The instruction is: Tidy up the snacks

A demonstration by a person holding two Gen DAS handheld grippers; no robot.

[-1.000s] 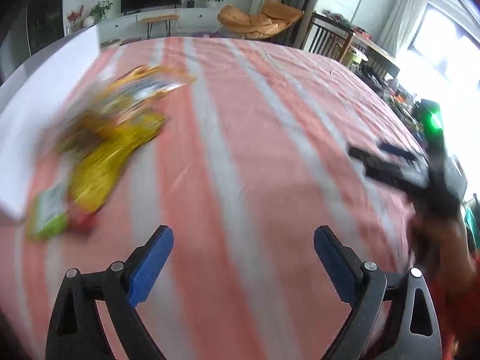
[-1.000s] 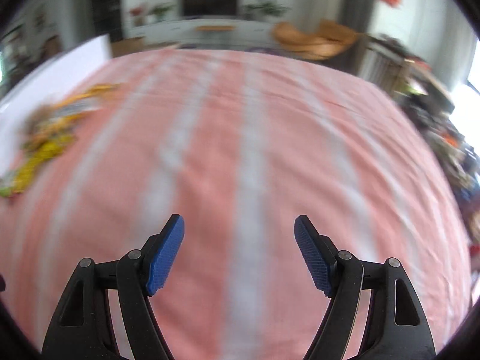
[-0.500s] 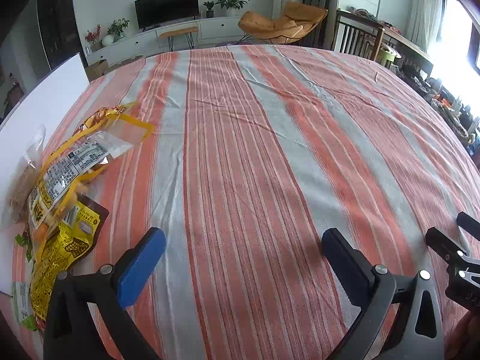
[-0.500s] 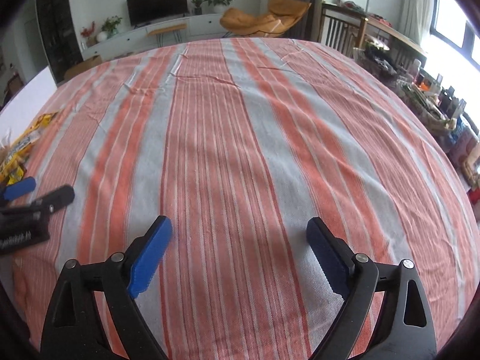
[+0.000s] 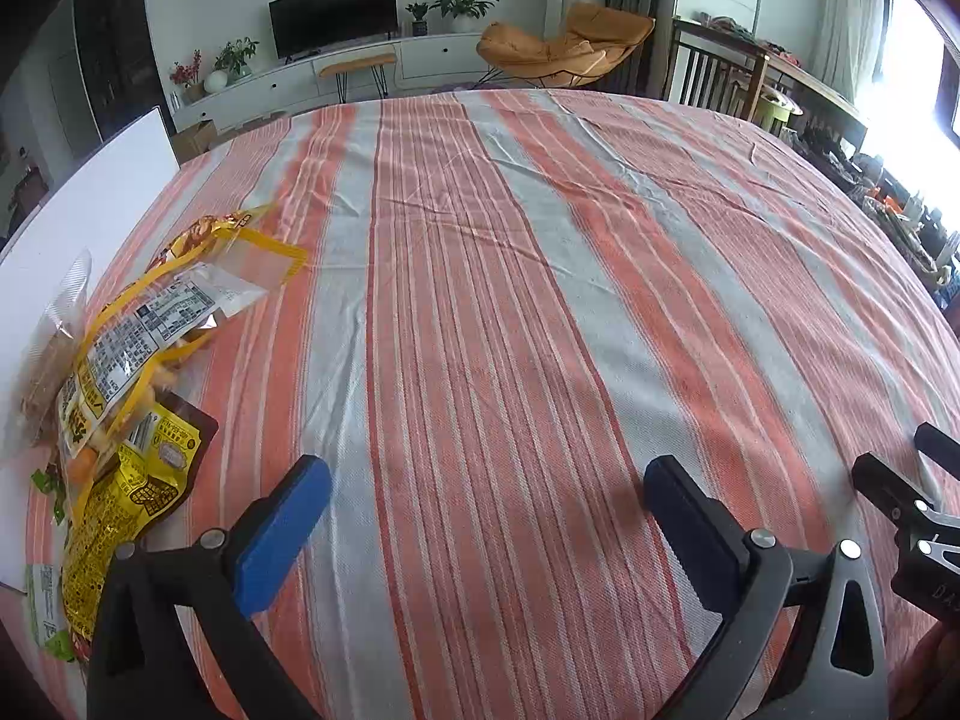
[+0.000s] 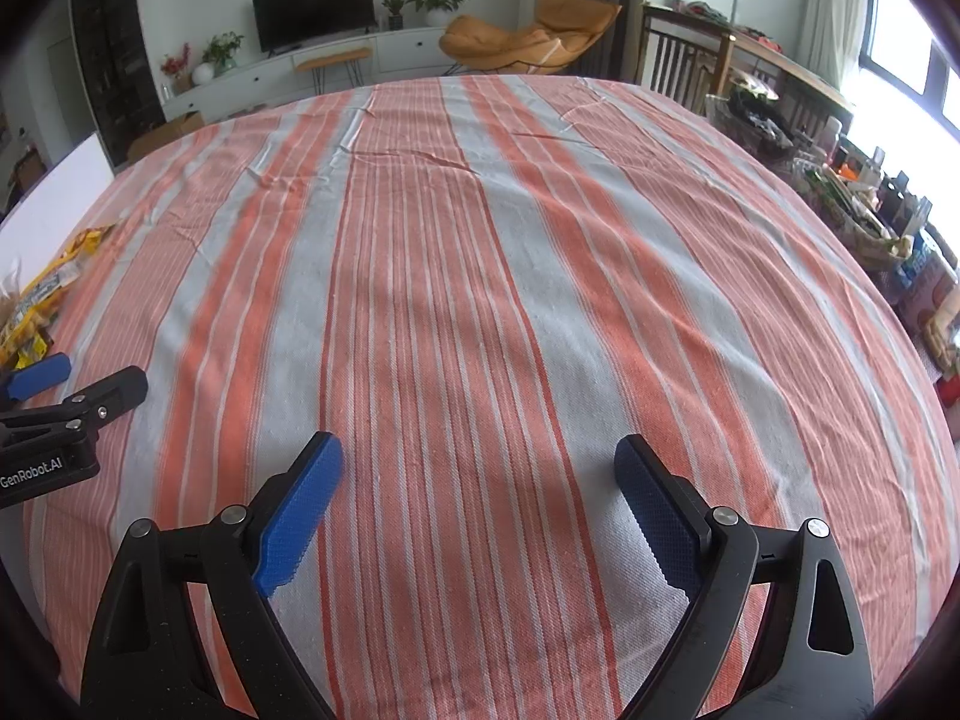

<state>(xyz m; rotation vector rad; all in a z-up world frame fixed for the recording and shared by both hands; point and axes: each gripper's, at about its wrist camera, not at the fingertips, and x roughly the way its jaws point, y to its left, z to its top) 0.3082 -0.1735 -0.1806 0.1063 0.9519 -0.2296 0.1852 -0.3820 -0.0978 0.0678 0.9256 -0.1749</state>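
The left gripper, black-framed with blue pads, is hovering over the orange-and-grey striped tablecloth, its jaws having just been opening and now spread wide with nothing between them. The right gripper is standing beside it, jaws likewise just opened and empty. The pile of yellow and clear plastic snack packets is lying at the cloth's left edge, partly overlapping what may be a white board.

Woven striped tablecloth looks matt (slightly creased); snack packets are glossy plastic film.
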